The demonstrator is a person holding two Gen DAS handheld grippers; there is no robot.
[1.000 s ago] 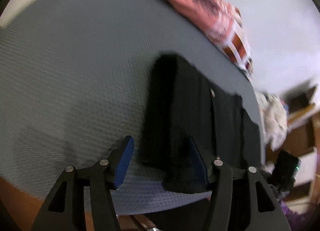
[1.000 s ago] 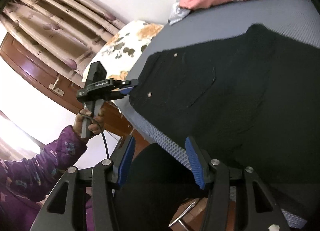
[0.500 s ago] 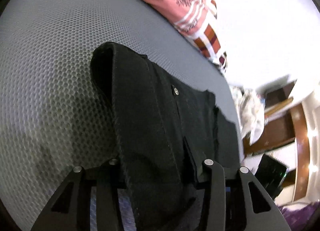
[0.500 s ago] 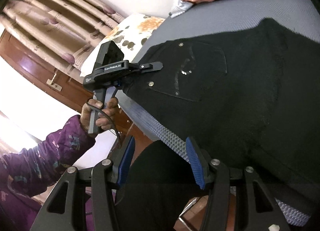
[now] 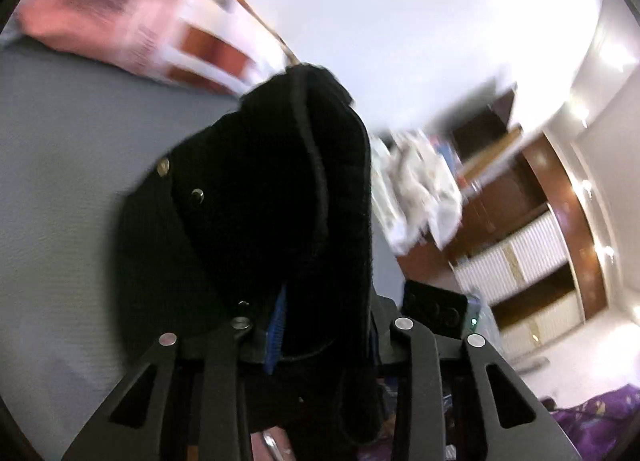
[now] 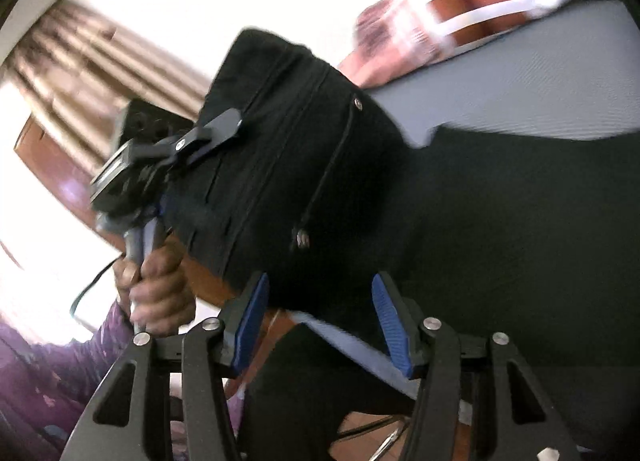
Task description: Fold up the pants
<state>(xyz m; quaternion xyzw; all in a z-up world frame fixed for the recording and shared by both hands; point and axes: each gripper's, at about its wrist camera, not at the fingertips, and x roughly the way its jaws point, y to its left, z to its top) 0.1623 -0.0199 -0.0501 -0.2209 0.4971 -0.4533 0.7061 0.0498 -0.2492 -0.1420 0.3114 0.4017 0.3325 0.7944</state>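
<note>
Two tools are working on one pair of black pants [image 6: 320, 165], which is lying partly on a grey bed [image 6: 520, 89] and partly lifted off it. The left tool [image 5: 324, 325] is closing its jaws on the waistband end of the pants, with thick dark cloth bunched between them and only a strip of one blue pad [image 5: 278, 325] showing beside the fabric; in the right wrist view that same tool [image 6: 216, 133] is pinching the raised corner of the garment, one black finger lying flat against the cloth, while a hand [image 6: 160, 285] in a purple patterned sleeve [image 6: 48, 373] is gripping its handle. The right tool [image 6: 320, 325] is standing with its jaws apart, its blue pads on either side of the lower edge of the lifted cloth, though nothing shows them pressing on it (the fabric is passing just ahead of the fingertips, near the edge of the bed). Metal rivets and a seam are showing on the raised part. A pink and white patterned cloth [image 5: 132, 21] is lying at the far side of the bed against a white wall. Brown striped curtains [image 6: 92, 61] are hanging behind the left tool, and wooden cupboards [image 5: 532, 245] are standing beyond the bed, much of it blurred.
</note>
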